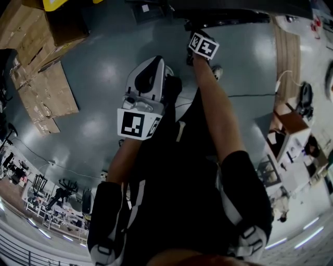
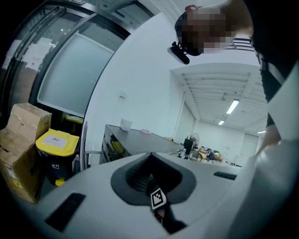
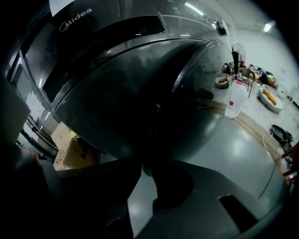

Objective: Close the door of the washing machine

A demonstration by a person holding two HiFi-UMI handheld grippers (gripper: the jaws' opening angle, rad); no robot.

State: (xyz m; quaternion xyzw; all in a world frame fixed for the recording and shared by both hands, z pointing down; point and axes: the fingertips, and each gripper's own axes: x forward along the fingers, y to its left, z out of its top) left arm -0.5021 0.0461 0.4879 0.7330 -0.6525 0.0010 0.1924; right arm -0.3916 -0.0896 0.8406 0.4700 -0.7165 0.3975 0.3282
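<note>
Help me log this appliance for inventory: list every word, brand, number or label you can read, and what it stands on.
"Midea": on the top panel of the washing machine.
Label on the yellow bin lid: too small to read.
Red label on the white bottle: too small to read.
No other text is readable.

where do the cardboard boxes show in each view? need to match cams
Head view: cardboard boxes in the top left corner.
Left gripper view: boxes stacked at the left edge.
Right gripper view: boxes at lower left, below the washing machine in the picture.
Shared landmark: the yellow-lidded bin right beside them.
</note>
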